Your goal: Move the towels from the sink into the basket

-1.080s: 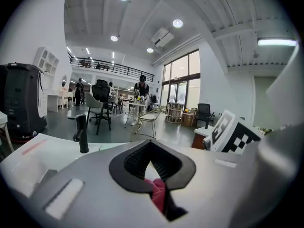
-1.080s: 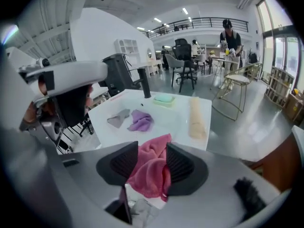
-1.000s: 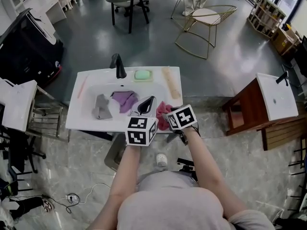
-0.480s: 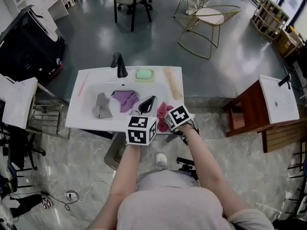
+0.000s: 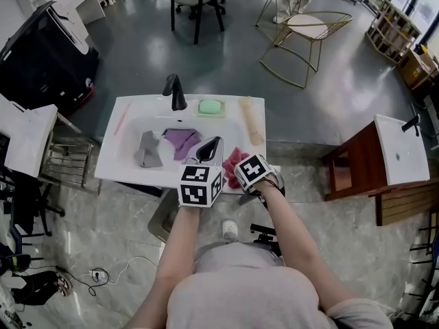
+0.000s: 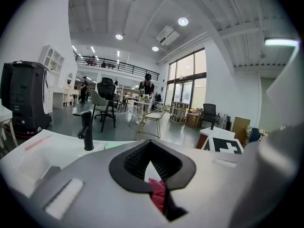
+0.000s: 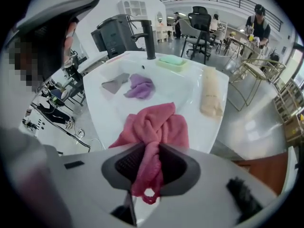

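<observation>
Right gripper [image 7: 149,148]: fingers just been closing, now clenched on a fold of the pink towel [image 7: 154,125], which is bunched on the front right corner of the sink [image 5: 137,178]. Left gripper [image 6: 150,144]: fingers together, nothing between them, over the sink's front edge. Grey towel [image 5: 148,149] and purple towel [image 5: 180,142] lie in the basin, left of centre.

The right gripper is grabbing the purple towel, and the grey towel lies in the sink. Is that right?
Not quite. The right gripper has just been closing its jaws on the pink towel, not the purple towel; the right gripper view shows it pinched between them. The grey towel does lie in the sink.
</observation>
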Available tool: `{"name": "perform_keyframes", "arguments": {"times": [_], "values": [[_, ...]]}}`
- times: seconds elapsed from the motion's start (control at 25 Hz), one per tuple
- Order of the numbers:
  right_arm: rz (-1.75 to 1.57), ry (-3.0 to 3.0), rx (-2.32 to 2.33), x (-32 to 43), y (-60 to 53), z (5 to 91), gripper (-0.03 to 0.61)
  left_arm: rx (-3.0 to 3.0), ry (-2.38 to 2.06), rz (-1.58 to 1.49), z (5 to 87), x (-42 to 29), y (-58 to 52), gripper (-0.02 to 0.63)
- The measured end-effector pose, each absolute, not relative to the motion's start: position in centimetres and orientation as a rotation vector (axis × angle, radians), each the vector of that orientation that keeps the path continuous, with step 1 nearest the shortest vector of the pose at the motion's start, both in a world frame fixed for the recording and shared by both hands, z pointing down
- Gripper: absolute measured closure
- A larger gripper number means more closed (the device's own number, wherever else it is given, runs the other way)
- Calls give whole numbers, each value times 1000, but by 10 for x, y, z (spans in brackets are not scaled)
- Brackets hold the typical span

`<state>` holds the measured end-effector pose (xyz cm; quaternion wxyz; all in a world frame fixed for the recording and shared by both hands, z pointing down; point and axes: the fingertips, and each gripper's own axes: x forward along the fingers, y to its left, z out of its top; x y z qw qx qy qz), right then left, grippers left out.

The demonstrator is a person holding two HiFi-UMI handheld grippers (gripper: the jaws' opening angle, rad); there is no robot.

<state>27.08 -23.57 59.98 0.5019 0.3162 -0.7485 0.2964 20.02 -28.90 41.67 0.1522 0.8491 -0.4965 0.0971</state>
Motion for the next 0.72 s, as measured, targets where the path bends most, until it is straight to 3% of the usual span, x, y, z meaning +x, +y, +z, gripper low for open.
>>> {"name": "perform_keyframes", "arguments": {"times": [0.2,0.72], "values": [[728,-1846,776,272,-242,594,505,2421,-1448,265,415,195,-289,611],[799,-1978,913,267,-250,552,506,2435,-1456,265,414,180,-278,611]]}}
